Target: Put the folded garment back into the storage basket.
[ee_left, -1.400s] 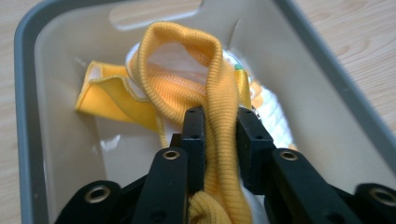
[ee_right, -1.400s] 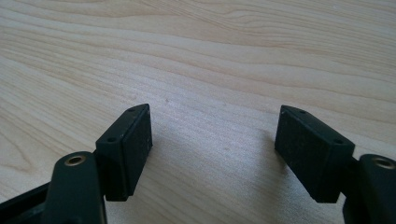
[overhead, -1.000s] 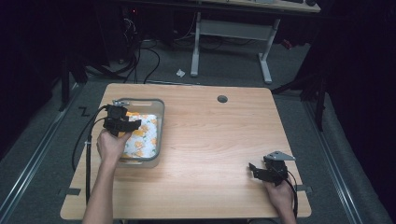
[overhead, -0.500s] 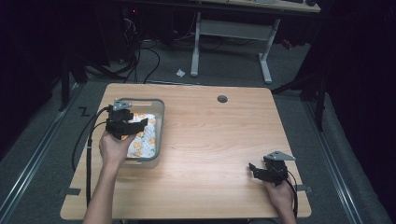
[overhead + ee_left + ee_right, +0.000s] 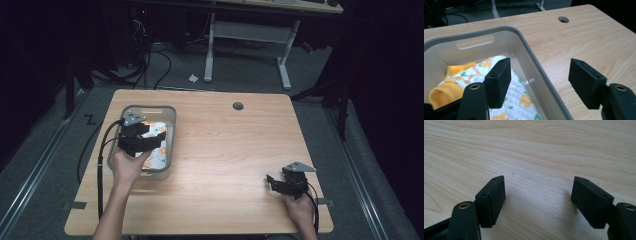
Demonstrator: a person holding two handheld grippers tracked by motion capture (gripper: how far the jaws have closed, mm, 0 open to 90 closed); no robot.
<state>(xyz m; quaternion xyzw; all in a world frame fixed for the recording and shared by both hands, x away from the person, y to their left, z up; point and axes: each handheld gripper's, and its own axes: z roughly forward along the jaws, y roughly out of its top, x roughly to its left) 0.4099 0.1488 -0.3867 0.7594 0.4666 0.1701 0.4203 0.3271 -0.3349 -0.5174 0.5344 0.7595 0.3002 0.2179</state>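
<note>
Hovering over the bin: I hold my left gripper (image 5: 150, 142) at the left of the high view, above the near right part of the grey plastic bin (image 5: 169, 112).
Left claw: released; its jaws have just been opening, and in the left gripper view they stand wide apart with nothing pressed between the pads (image 5: 499, 80).
What the left claw straddles: in the left gripper view the bin's right wall (image 5: 536, 72) runs up between the two jaws, one jaw over the cloth inside, the other over bare wood.
The cloth: a quilted white cloth with orange flowers and a yellow-orange edge (image 5: 521, 97) lies inside the bin, in the lower left of the left gripper view; in the high view it shows beneath and beside my left gripper (image 5: 157, 131).
The bin: it stands on the wooden table (image 5: 235, 150) near the table's left edge, in the left middle of the high view, with a handle slot (image 5: 475, 41) in its far wall.
Right claw: released; my right gripper (image 5: 280, 182) sits low at the lower right of the high view, well apart from the bin, its jaws wide over bare tabletop (image 5: 536, 157).
Tabletop detail: a round cable hole (image 5: 238, 106) lies near the far edge, upper centre.
</note>
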